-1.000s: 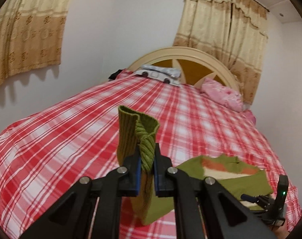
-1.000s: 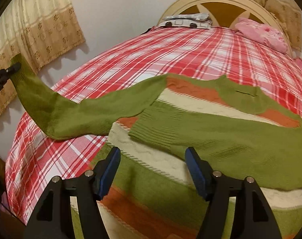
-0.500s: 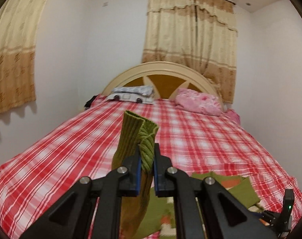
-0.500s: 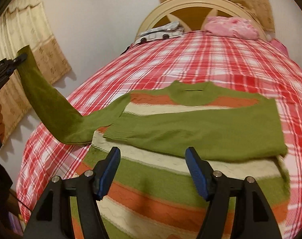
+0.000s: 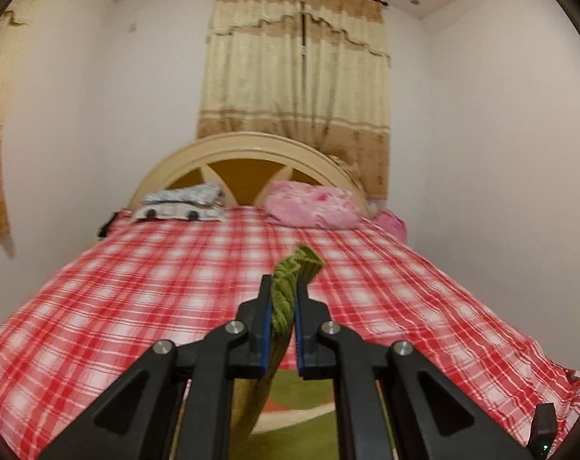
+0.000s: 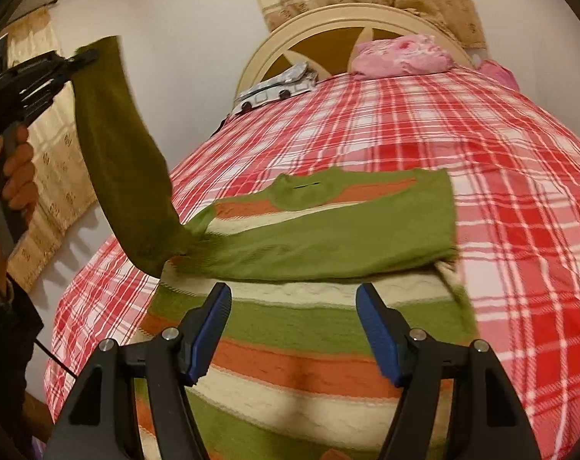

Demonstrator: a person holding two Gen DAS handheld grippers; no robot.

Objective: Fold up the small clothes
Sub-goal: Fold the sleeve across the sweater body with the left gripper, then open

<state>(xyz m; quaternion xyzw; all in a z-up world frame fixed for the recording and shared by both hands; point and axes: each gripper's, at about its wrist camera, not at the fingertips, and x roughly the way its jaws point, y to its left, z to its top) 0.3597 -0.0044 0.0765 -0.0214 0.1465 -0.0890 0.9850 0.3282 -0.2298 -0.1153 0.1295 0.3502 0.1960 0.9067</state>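
A small knitted sweater (image 6: 309,329), olive green with orange and cream stripes, lies flat on a bed with a red and white checked sheet (image 6: 481,134). Its neckline points toward the cream arched headboard (image 6: 328,27) and its hem toward the camera, so its long axis runs head to foot along the bed. One olive green sleeve is already folded across the chest. The other olive green sleeve (image 6: 113,145) rises up and to the left, its ribbed cuff (image 5: 290,283) clamped tight in the left gripper (image 5: 282,318). The right gripper (image 6: 294,329) hovers above the striped body with its jaws apart and nothing between them. The knit looks soft, light and stretchy, likely to sag and drape. Cuffs, hem and shoulder seams seem the firmest places to hold.
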